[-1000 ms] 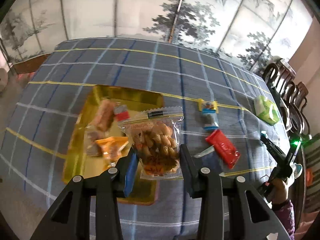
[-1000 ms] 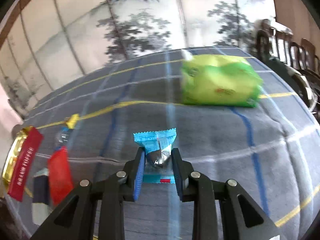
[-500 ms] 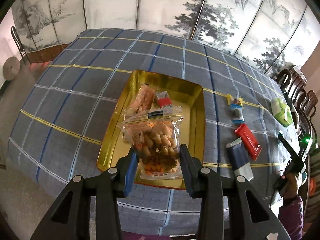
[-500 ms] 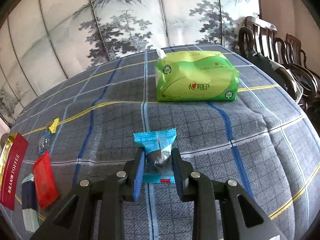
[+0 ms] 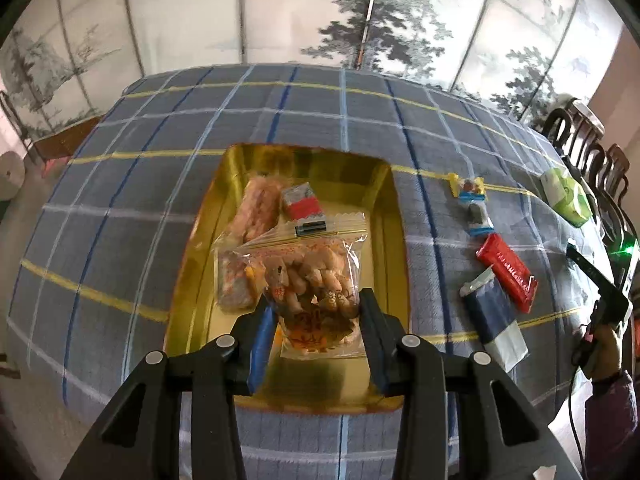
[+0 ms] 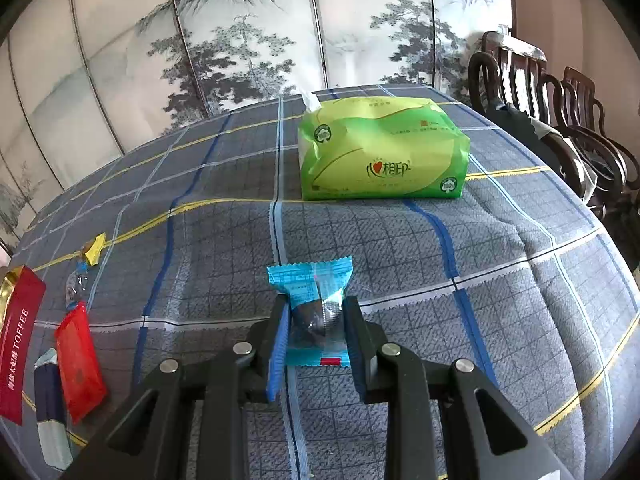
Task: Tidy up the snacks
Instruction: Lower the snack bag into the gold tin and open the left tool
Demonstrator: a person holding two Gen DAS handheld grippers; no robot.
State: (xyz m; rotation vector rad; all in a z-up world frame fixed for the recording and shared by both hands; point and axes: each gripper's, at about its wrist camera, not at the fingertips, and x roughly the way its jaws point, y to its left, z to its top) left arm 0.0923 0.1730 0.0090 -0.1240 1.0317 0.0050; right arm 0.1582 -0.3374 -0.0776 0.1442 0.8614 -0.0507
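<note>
The lower part of the clear bag of biscuits (image 5: 316, 280) is hidden between the black fingers of the left hand-held gripper (image 5: 316, 332), which is clamped on it above the gold tray (image 5: 192, 264); whether the bag touches the tray floor cannot be told. Two wrapped snacks at the tray's left side are partly covered by the bag, and a small red-and-grey packet (image 5: 301, 202) is seen behind it. The right hand-held gripper (image 6: 316, 330) is closed on a blue-wrapped sweet (image 6: 314, 300), whose near end is masked by the jaws. In the right wrist view a dark red toffee box (image 6: 18, 340) is cut off by the left edge, and a dark blue packet (image 6: 50, 404) is partly lost at the rim.

The table (image 5: 280, 116) is covered by a grey-blue checked cloth with yellow and blue lines. A painted folding screen (image 6: 240, 40) is seen behind it, and dark wooden chairs (image 6: 560, 120) are ranged along the right side.

A green tissue pack (image 6: 380, 152) is seen well beyond the sweet. A red packet (image 5: 506, 270) and a small yellow-ended sweet (image 5: 472, 200) lie between tray and table edge. Bare cloth is left beyond the tray.
</note>
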